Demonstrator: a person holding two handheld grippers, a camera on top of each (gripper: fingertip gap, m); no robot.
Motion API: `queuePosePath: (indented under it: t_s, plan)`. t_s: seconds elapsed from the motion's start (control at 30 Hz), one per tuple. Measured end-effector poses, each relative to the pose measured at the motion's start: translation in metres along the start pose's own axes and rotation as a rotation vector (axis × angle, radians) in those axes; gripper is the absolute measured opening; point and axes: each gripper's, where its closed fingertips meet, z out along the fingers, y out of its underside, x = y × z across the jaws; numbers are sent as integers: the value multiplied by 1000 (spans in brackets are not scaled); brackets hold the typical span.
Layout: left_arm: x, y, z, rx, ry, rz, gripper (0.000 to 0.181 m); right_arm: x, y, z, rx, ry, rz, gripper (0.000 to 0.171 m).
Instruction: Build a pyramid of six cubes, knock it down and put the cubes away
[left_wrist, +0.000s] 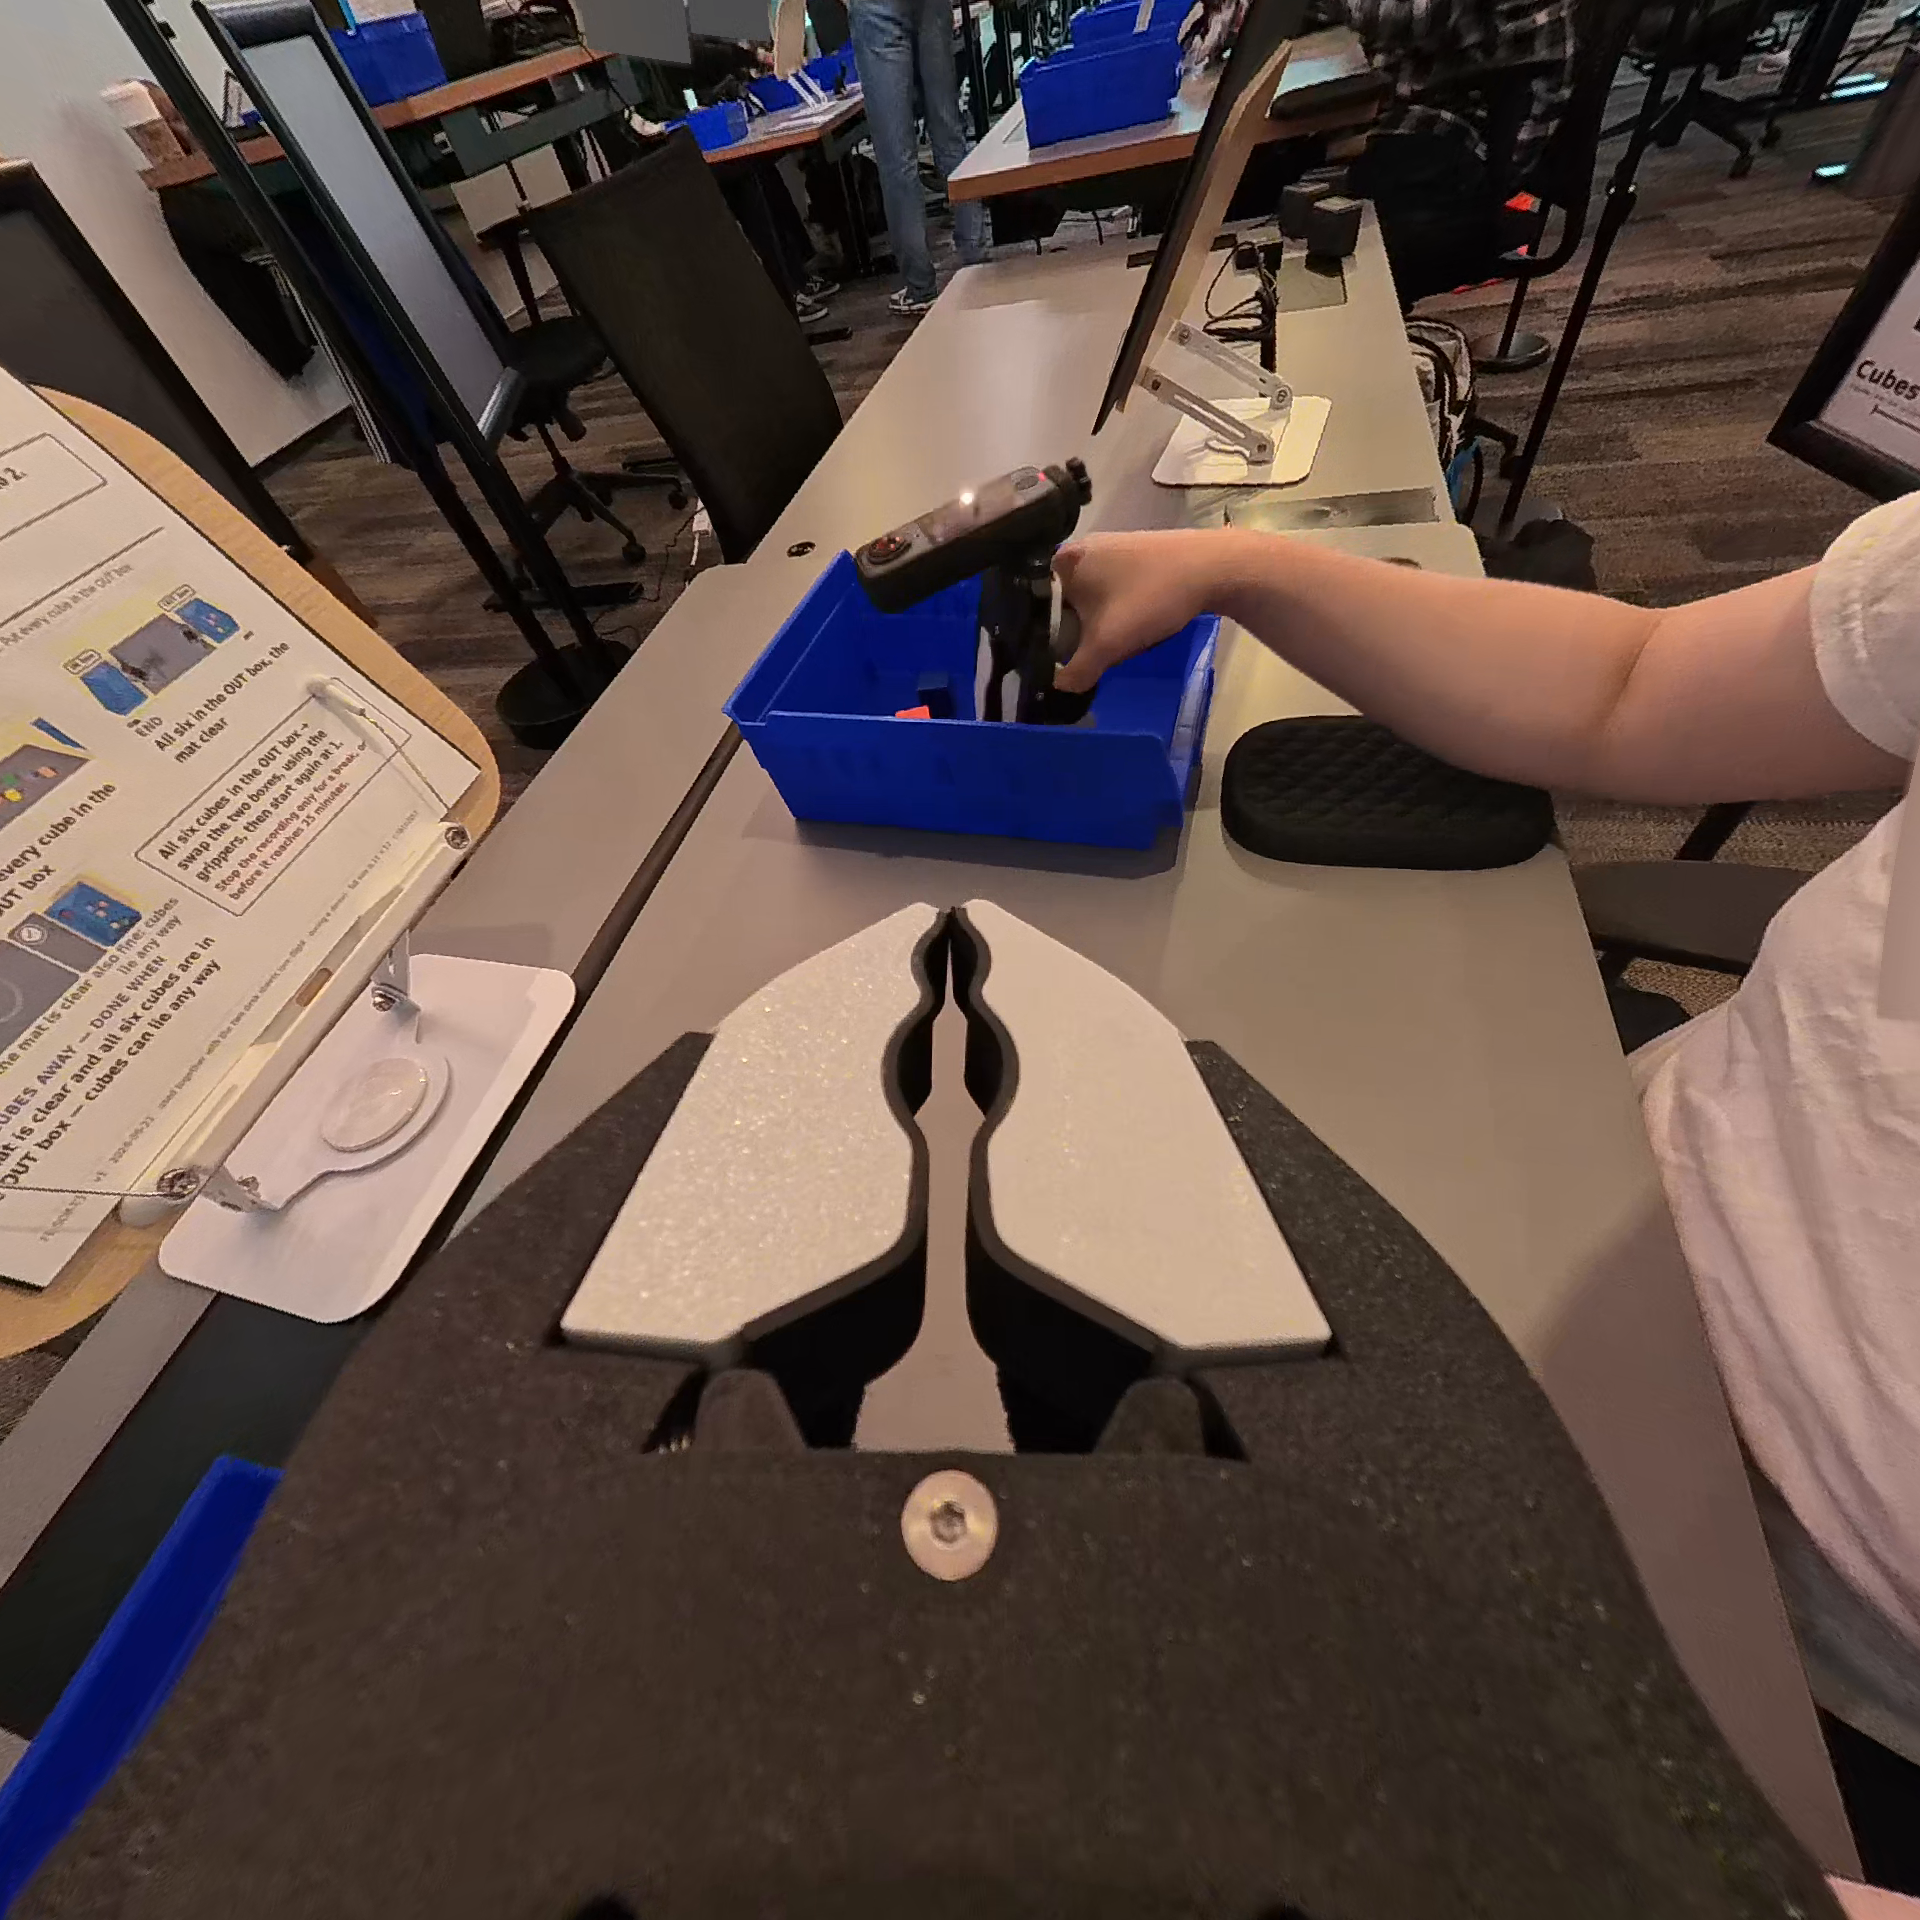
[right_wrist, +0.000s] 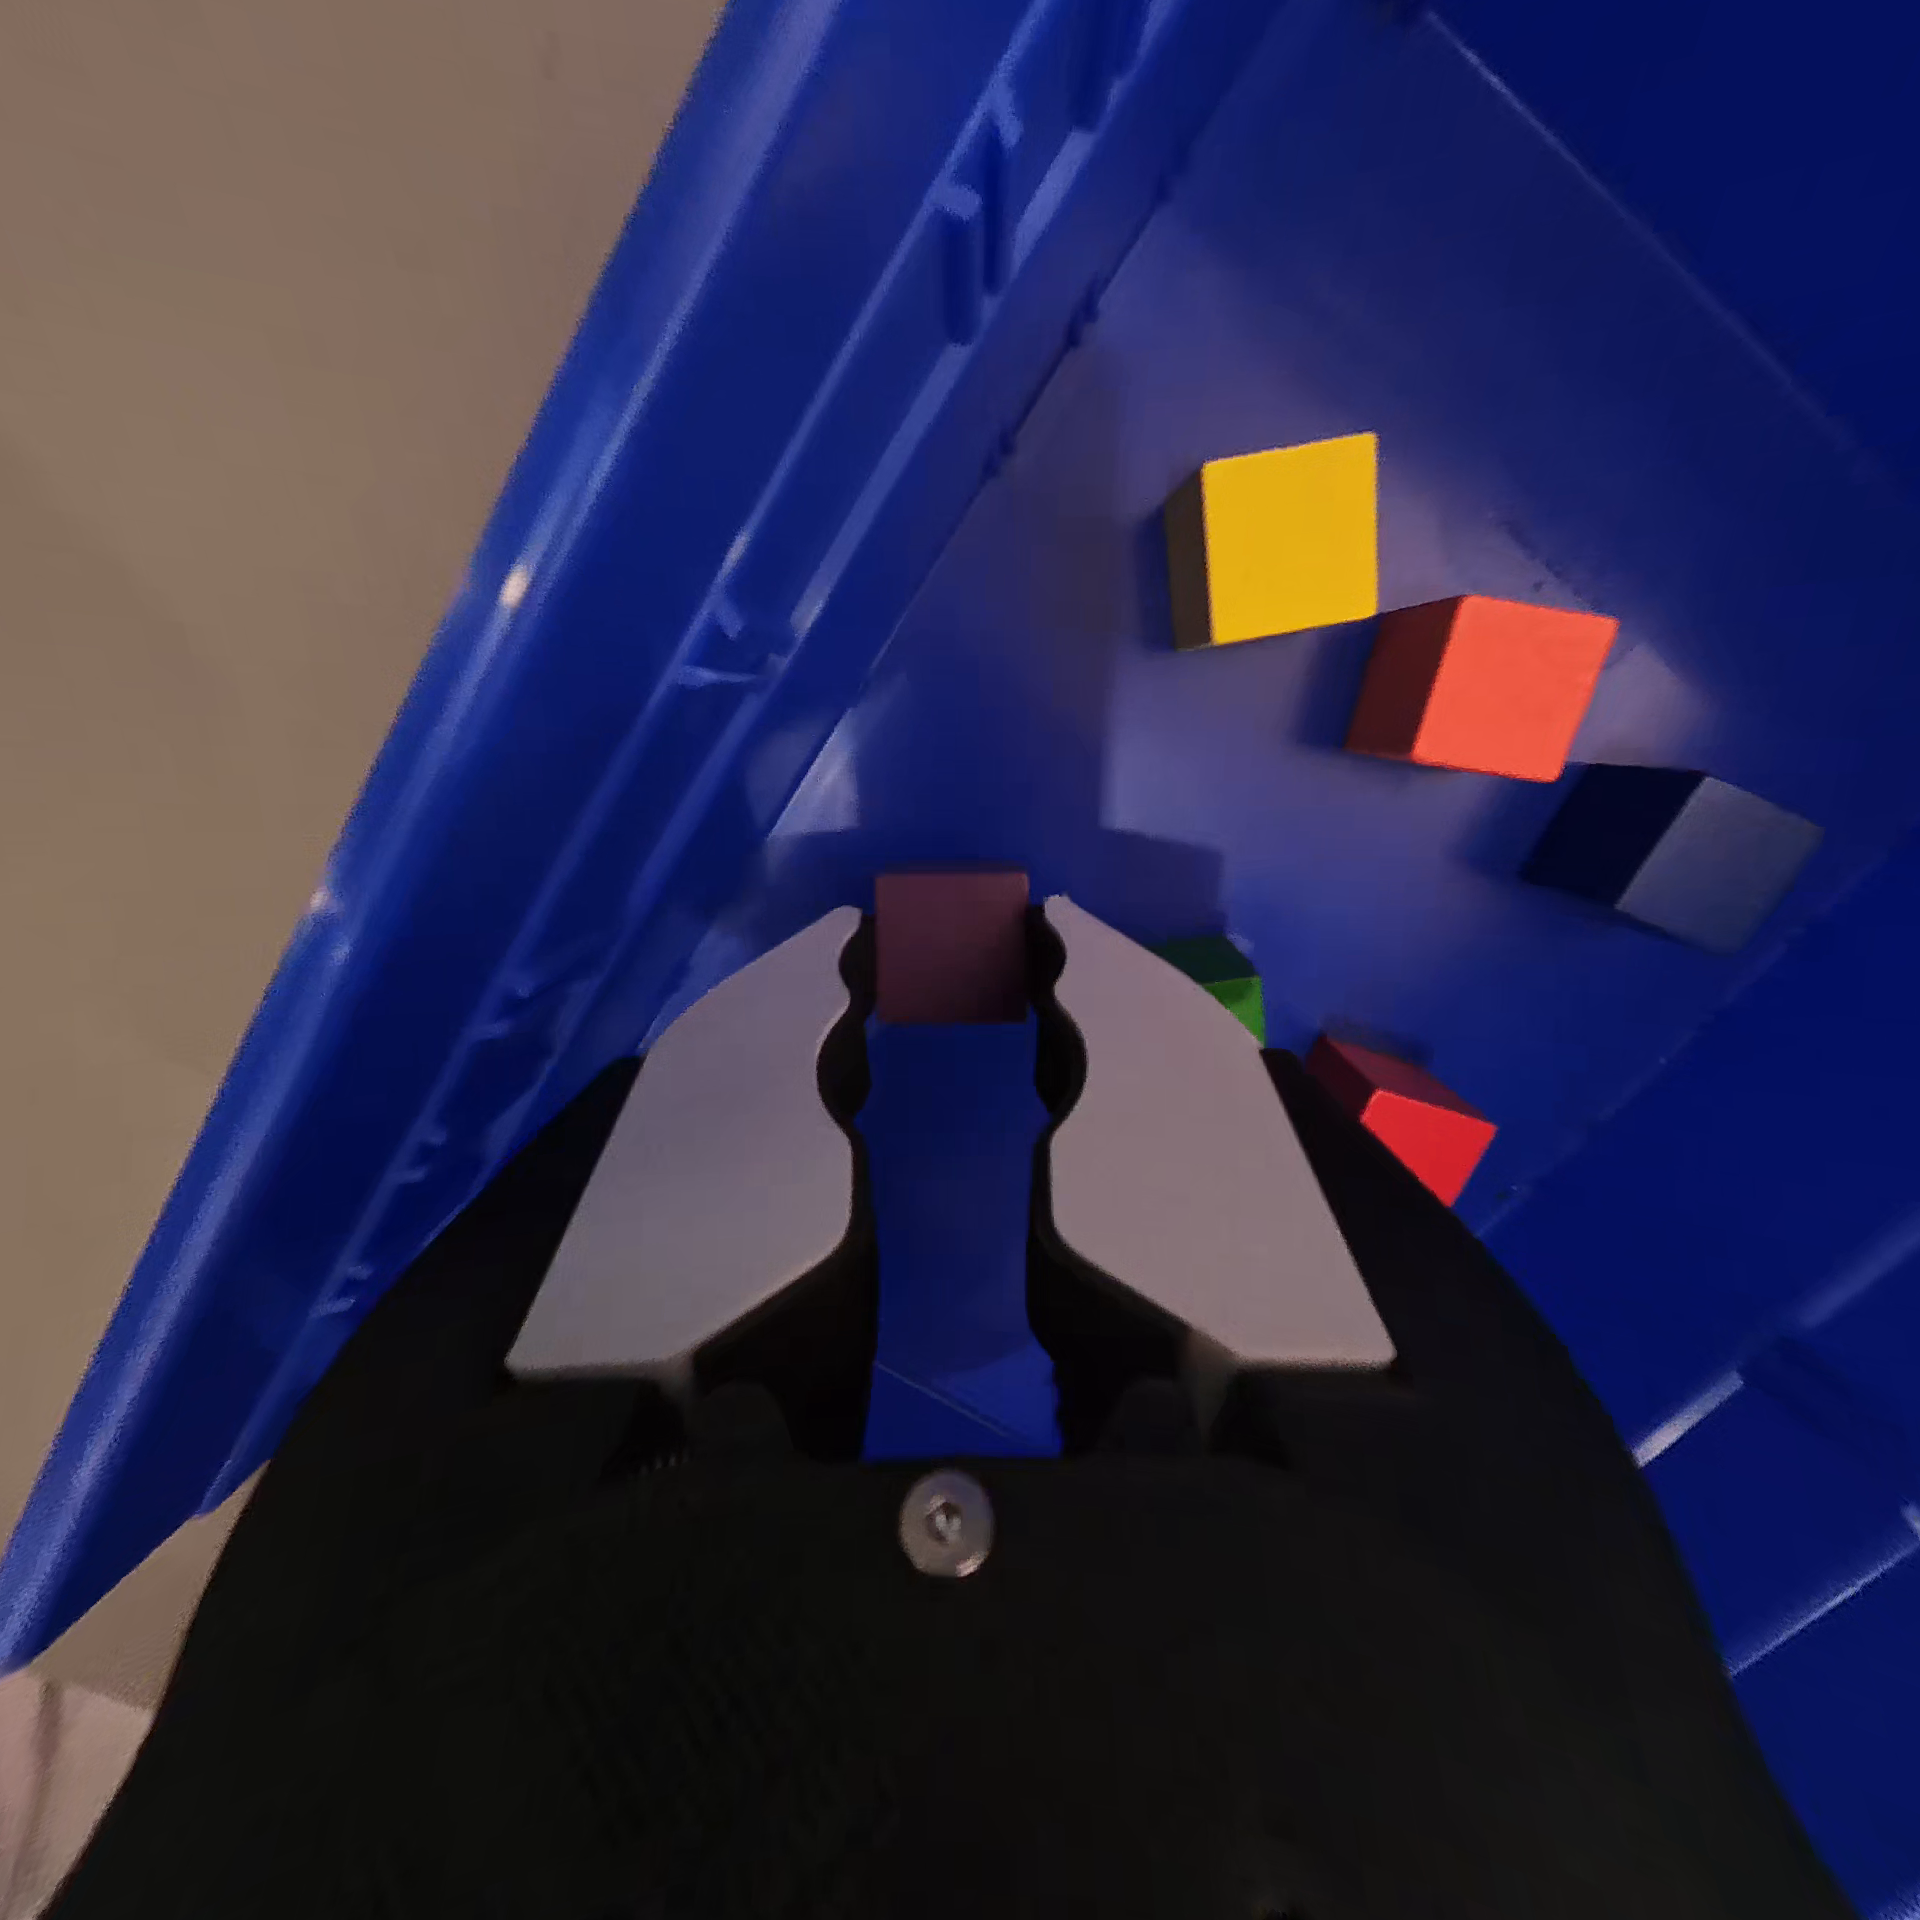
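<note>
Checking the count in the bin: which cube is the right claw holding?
The purple cube, pinched between the right claw's fingertips. The yellow, orange, blue, green and red cubes lie loose on the bin floor.

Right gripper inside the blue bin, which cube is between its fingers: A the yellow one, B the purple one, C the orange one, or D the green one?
B: the right gripper has the purple cube between its fingertips, while the other cubes lie loose on the bin floor.
</note>
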Motion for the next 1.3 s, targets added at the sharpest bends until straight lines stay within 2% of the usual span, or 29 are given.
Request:
queuePosePath:
  t_s: [0.1,0.17,0.27,0.37,0.47,0.6,0.7,0.8,0.87,1.07,1.2,1.3]
  plan:
    - [0,1,1,-9,-2,0,0,2,-5,-4,45,-6,19,41]
    - [-1,2,0,-9,-8,-2,0,-3,-11,-21,124,-49,20,43]
    - [-7,2,-7,0,-44,-9,0,9,-21,-73,310,0,12,43]
    - [-17,-3,-19,35,-106,-39,4,42,-21,-128,477,77,75,43]
    - [-32,-8,-34,81,-206,-95,17,88,6,-150,447,107,232,54]
    - [-67,0,-61,67,-417,-188,37,140,52,-136,352,165,447,54]
    - [-100,34,-93,-78,-612,-294,43,145,63,-107,340,78,513,53]
    - [-127,85,-135,-298,-783,-399,49,150,73,-84,231,58,522,55]
    - [-138,121,-161,-433,-854,-473,50,141,69,-72,213,-10,513,50]
    - [-141,233,-214,-742,-917,-730,53,126,71,-53,86,-68,461,19]
    - [-132,286,-230,-847,-926,-870,53,125,69,-51,72,-60,445,15]
    - [-123,304,-223,-814,-864,-970,52,126,71,-46,68,-69,468,11]
